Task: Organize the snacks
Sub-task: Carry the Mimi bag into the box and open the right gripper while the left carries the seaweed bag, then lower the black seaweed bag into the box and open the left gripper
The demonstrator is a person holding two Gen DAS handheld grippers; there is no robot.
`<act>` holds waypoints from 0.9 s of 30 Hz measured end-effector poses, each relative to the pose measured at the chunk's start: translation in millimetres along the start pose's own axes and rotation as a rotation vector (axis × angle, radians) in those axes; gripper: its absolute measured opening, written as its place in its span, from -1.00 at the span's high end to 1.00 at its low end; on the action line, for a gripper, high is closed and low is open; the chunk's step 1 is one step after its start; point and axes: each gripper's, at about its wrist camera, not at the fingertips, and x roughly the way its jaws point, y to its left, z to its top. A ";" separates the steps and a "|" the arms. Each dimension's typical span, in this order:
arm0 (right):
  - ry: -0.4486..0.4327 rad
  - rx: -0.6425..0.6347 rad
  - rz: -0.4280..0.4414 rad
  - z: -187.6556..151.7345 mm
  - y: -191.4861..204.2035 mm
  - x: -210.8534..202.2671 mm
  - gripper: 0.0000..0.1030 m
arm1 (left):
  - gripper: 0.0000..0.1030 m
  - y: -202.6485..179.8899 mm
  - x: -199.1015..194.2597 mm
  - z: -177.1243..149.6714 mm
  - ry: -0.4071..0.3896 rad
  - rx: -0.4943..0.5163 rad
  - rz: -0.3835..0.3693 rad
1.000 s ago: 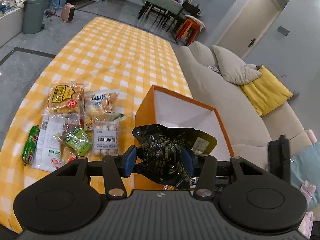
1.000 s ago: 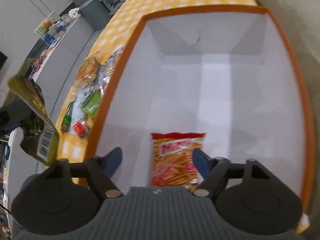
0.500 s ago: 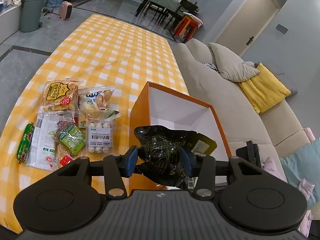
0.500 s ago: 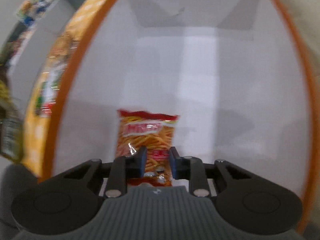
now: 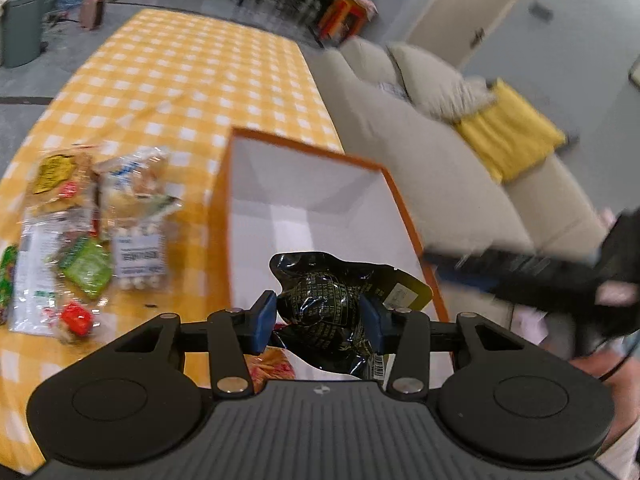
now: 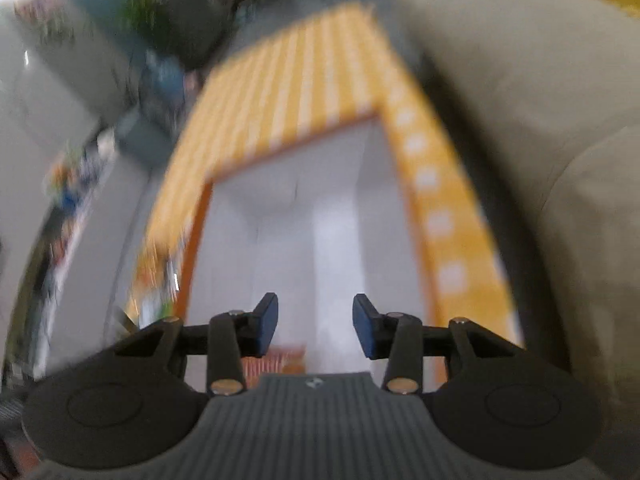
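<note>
My left gripper [image 5: 320, 320] is shut on a black-and-gold snack pouch [image 5: 332, 312] and holds it over the near end of the orange box [image 5: 304, 148] with white inside walls. A red-orange snack bag [image 5: 272, 364] lies in the box bottom, partly hidden. My right gripper [image 6: 314, 328] is open and empty above the box [image 6: 196, 240]; the same red-orange bag [image 6: 280, 360] shows just below its fingers. The right gripper also appears blurred in the left wrist view [image 5: 520, 268], right of the box. The right wrist view is motion-blurred.
Several snack packets [image 5: 84, 236] lie on the yellow checked tablecloth [image 5: 192, 72] left of the box. A beige sofa [image 5: 440, 168] with a yellow cushion [image 5: 508, 132] runs along the table's right side. A grey bin [image 5: 20, 24] stands far left.
My right gripper closed near the red-orange bag, then opened and rose out of the box, leaving the bag inside. My left gripper moved the black pouch forward over the box.
</note>
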 end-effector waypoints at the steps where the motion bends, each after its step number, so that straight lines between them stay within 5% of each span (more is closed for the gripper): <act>1: -0.044 0.012 0.018 2.7 -6.0 -10.9 0.20 | 0.01 -7.6 9.1 -1.3 0.020 0.024 0.010; 4: -0.096 0.031 0.062 3.0 -15.9 -20.5 0.20 | 0.01 -24.0 35.7 -5.3 0.080 0.088 0.025; 10: -0.035 0.031 0.107 -4.0 -24.1 -4.2 0.20 | 0.01 -43.0 83.7 -18.6 0.229 0.212 0.108; 24: 0.003 0.037 0.105 -5.1 -32.7 7.0 0.20 | -0.02 -45.6 108.9 -26.8 0.313 0.249 0.173; 27: 0.009 0.035 0.102 -5.0 -33.0 8.4 0.20 | -0.37 -50.1 105.4 -26.0 0.305 0.288 0.180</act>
